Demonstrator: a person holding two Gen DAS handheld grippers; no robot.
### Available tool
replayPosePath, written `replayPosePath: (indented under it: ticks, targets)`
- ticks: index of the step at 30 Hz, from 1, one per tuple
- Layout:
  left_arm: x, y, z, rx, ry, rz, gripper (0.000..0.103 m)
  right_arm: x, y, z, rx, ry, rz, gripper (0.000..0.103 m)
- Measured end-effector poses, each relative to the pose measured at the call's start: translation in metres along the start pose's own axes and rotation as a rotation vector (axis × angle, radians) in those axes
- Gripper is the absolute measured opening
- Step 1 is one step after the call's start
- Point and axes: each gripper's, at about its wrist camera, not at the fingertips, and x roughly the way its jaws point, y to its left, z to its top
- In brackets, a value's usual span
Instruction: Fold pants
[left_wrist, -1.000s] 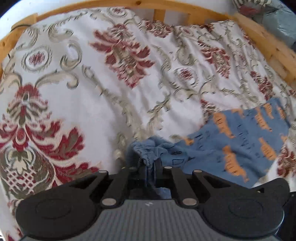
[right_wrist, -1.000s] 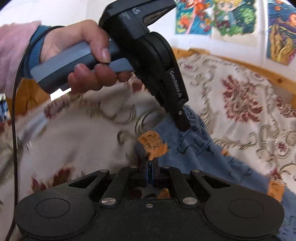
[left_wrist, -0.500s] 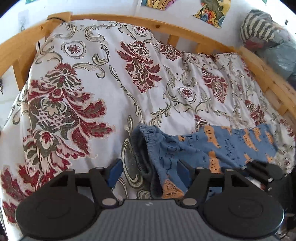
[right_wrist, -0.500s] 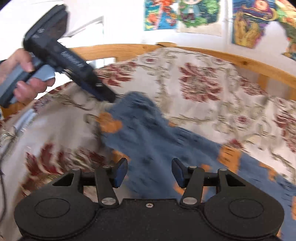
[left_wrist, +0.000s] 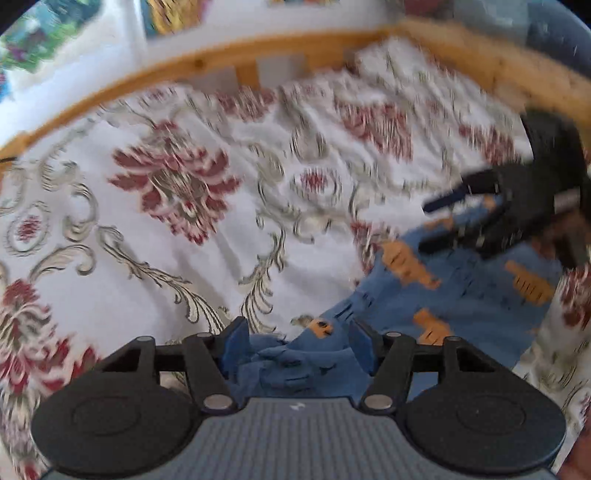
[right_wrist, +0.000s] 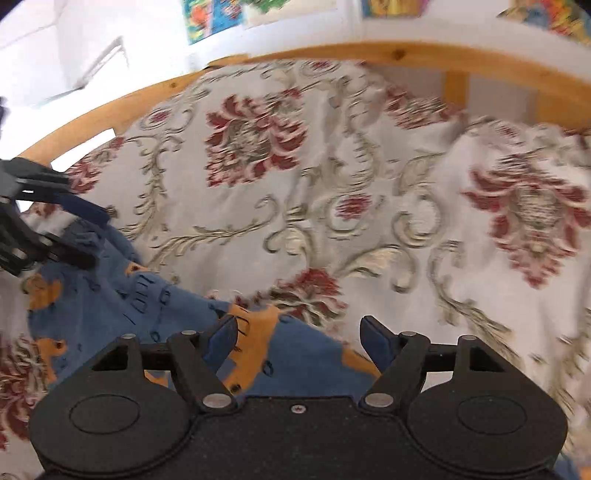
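Both grippers now stand open over the blue pants (left_wrist: 461, 295) on the bed, a change from a second ago, when each was clamped tight on a bunch of the cloth. Half a second ago they had let go and drawn back; now both views are streaked with motion blur as the tools move in on the garment again. That suggests one fold or straightening pull is finished and new grips are being sought for the next.

The left gripper (left_wrist: 295, 347) sits low over a rumpled edge of the pants, its fingers (left_wrist: 232, 347) spread wide with bunched blue cloth lying between them but not pinched. The right gripper (right_wrist: 299, 338) is likewise wide open, one finger over an orange patch of the print, the other over the bedspread (right_wrist: 332, 184), straddling the garment's edge and holding nothing. In the left view the right tool appears at the far right, tilted down towards the cloth, its fingers parted above it.

The pants lie flat but creased on the flowered bedspread, near the front of the bed, inside the wooden frame (right_wrist: 406, 55). Whether either set of fingers touches the cloth cannot be told through the blur.
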Motion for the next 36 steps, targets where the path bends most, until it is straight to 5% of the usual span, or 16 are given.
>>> replayPosePath:
  ticks: [2, 5, 7, 12, 17, 23, 27, 31, 36]
  targets:
    - [0.018, 0.01, 0.002, 0.012, 0.1, -0.05, 0.069, 0.014, -0.003, 0.004, -0.019, 0.05, 0.048, 0.058]
    - [0.035, 0.015, -0.002, 0.07, 0.177, -0.008, 0.019, 0.026, -0.001, -0.002, -0.081, 0.102, 0.056, 0.018]
    - [0.038, 0.021, 0.0, 0.031, 0.195, 0.008, 0.008, 0.026, -0.003, -0.004, -0.078, 0.08, 0.069, 0.006]
    - [0.039, 0.036, 0.0, -0.048, 0.15, 0.196, 0.003, 0.008, -0.006, 0.0, -0.057, -0.076, 0.008, 0.002]
    - [0.033, 0.04, -0.001, -0.112, 0.093, 0.181, 0.005, 0.011, -0.002, -0.011, -0.117, -0.106, -0.053, 0.004]
    - [0.028, 0.015, 0.037, -0.035, -0.042, -0.081, 0.047, -0.012, 0.027, -0.032, -0.256, -0.216, -0.095, 0.004]
    - [0.063, -0.008, 0.059, -0.007, 0.005, -0.262, 0.047, -0.023, 0.044, -0.041, -0.321, -0.203, -0.078, 0.004]
    - [0.1, -0.012, 0.069, -0.126, 0.131, -0.446, 0.047, -0.025, 0.056, -0.052, -0.376, -0.174, -0.066, 0.004]
    - [0.119, -0.015, 0.073, -0.204, 0.198, -0.518, 0.051, -0.028, 0.063, -0.062, -0.39, -0.174, -0.056, 0.004]
